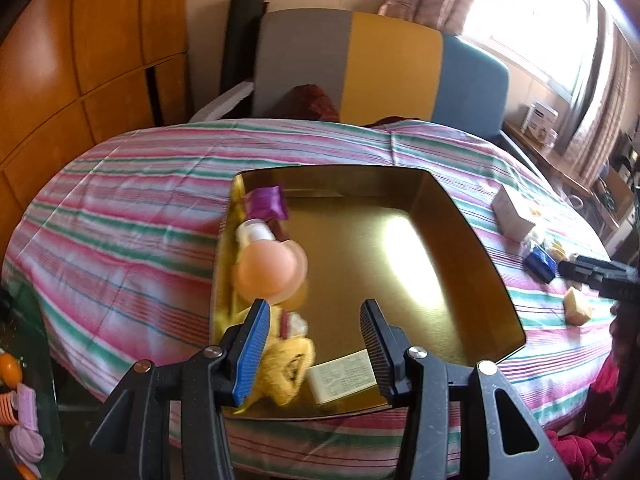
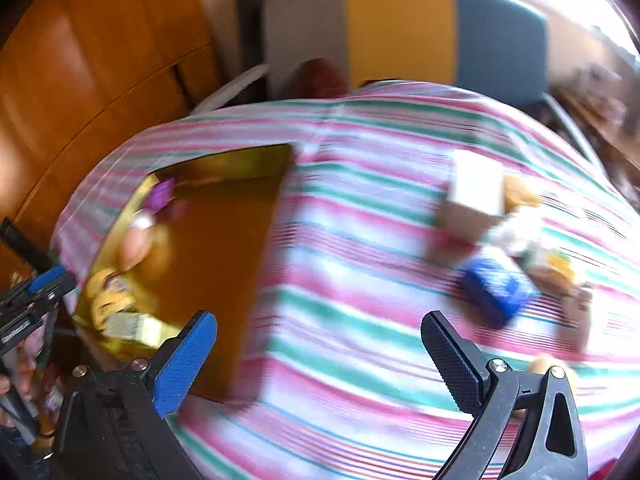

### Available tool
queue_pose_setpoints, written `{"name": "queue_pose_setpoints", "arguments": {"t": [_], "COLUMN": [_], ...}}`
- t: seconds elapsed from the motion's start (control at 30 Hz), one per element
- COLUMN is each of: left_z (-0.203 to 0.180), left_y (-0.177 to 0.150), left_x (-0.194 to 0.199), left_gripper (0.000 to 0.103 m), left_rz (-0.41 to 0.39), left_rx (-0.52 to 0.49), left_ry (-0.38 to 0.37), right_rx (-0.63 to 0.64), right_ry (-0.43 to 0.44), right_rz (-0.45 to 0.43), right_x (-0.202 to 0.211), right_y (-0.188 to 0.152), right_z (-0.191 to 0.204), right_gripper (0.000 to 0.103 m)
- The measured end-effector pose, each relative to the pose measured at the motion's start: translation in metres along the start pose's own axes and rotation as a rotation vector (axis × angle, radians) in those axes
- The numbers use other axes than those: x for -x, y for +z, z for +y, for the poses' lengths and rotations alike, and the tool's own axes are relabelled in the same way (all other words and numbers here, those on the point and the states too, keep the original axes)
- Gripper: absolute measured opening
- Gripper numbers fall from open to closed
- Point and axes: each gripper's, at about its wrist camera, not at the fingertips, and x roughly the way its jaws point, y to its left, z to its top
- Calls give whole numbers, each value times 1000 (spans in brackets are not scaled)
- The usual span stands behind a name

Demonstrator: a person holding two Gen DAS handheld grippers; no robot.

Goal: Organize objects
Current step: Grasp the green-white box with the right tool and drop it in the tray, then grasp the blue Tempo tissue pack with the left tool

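Fingers [image 1: 256, 344] of both grippers apart and empty; orange-capped bottle [image 1: 272, 268] sharp only from left wrist.

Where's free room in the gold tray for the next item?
The gold tray is bare across its middle and right side, up to the far wall. Its left edge is crowded: purple packet, white bottle, peach disc, yellow toy, small box at the near edge.

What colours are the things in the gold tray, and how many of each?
Purple: 1, the packet
White: 1, the bottle
Peach: 1, the round thing
Yellow: 1, the fuzzy toy
Cream: 1, the printed box
Total: 5 that I can tell apart in the gold tray.
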Motion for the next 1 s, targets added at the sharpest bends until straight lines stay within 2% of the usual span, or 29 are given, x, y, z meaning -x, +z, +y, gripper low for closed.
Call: {"name": "queue_pose_setpoints", "arguments": {"t": [0.33, 0.43, 0.5, 0.57, 0.63, 0.8, 0.87, 0.9, 1.0], "left_z": [-67, -93, -117, -144, -165, -226, -251, -260, -290], "left_y": [20, 26, 30, 33, 34, 36, 35, 34, 31], "left_x": [-9, -11, -14, -19, -24, -50, -65, -70, -87], "left_gripper": [49, 52, 52, 52, 52, 52, 59, 67, 75], "left_rz": [14, 21, 36, 63, 92, 186, 222, 230, 256], "left_rx": [-124, -171, -208, -236, -250, -282, -315, -325, -381], "left_ry": [-98, -146, -193, -259, -312, -422, -431, -431, -440], "right_rx": [-196, -313, -442, -548, -625, -670, -661, -658, -663], "right_ry": [-201, -250, -264, -270, -292, -258, -256, -260, -245], "right_rz": [-63, -93, -128, -121, -82, -96, -85, -79, -68], "right_x": [38, 43, 46, 42, 39, 44, 43, 42, 41], "right_y": [-9, -19, -32, -45, -51, -52, -50, -50, -51], "right_z": [-126, -170, -201, -223, -238, -245, -243, -242, -242], "right_gripper": [103, 103, 103, 103, 103, 103, 103, 103, 103]}}
